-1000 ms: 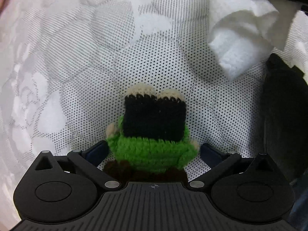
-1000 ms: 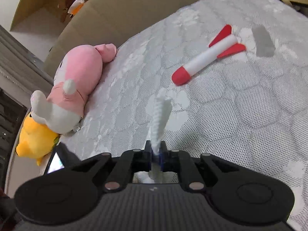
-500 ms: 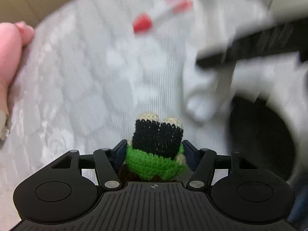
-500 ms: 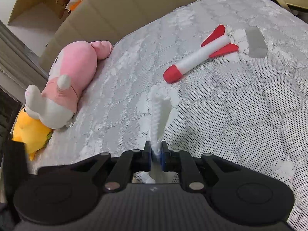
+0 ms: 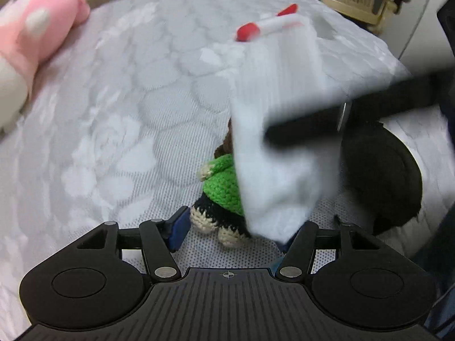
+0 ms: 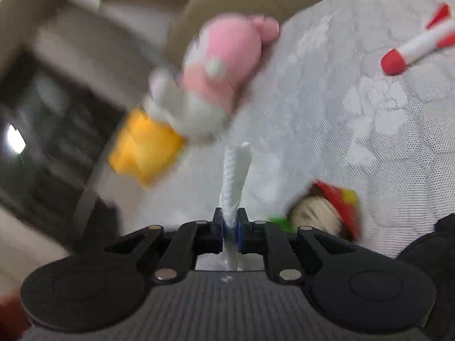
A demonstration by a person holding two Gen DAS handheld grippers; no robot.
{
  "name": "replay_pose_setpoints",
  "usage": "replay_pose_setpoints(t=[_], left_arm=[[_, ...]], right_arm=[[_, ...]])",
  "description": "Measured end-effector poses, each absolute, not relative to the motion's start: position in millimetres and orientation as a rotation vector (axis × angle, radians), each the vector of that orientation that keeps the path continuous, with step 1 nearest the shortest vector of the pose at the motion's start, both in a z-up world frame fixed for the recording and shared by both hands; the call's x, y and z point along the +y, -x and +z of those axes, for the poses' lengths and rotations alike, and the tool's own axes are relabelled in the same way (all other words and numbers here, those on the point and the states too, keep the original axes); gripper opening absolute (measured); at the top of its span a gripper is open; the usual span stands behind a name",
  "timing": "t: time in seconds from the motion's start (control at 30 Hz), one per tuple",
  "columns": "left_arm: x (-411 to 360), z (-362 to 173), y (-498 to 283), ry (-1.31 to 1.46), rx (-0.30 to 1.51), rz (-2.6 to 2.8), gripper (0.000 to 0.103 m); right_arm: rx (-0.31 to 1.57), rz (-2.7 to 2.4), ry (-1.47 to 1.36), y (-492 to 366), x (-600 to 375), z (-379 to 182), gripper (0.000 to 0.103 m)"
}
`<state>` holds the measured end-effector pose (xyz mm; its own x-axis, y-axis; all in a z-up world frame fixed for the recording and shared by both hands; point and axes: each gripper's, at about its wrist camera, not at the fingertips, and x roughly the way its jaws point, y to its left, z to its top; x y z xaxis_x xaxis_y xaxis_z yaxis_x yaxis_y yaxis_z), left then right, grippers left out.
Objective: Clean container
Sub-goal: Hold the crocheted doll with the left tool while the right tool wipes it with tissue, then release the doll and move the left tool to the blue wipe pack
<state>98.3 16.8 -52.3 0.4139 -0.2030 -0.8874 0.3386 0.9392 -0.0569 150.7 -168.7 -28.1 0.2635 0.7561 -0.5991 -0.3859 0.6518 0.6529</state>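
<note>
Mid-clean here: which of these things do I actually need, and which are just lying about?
Job: paper towel, black container.
Lying about: pink plush, yellow plush, toy rocket, crochet doll.

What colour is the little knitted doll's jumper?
Bright green, over black trousers; the knitted doll shows best in the left wrist view.

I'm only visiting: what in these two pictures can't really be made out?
- Left wrist view: the white towel covers much of the crocheted doll and one finger of the left claw, whose jaws have just been closing. Whether it grips the doll is unclear.
- Same view: the black container is partly hidden by the towel and the blurred right claw; its inside is unseen.
- Right wrist view: motion blur smears the pink plush and yellow plush.
</note>
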Motion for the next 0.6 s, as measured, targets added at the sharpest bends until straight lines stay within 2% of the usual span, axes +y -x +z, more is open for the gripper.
replay_pose_setpoints(t=[0.2,0.6], left_arm=[[4.3,-49.0,-94.2,-0.185,1.053,-0.364,0.07],[-7.6,-40.5,-79.9,-0.208,1.002,-0.407,0.082]], right_arm=[[1.013,0.606,-0.081,-143.5,-153.4,-38.4,0.009],[0.974,0.449,-0.224,-149.1,-183.9,-29.8,0.009]])
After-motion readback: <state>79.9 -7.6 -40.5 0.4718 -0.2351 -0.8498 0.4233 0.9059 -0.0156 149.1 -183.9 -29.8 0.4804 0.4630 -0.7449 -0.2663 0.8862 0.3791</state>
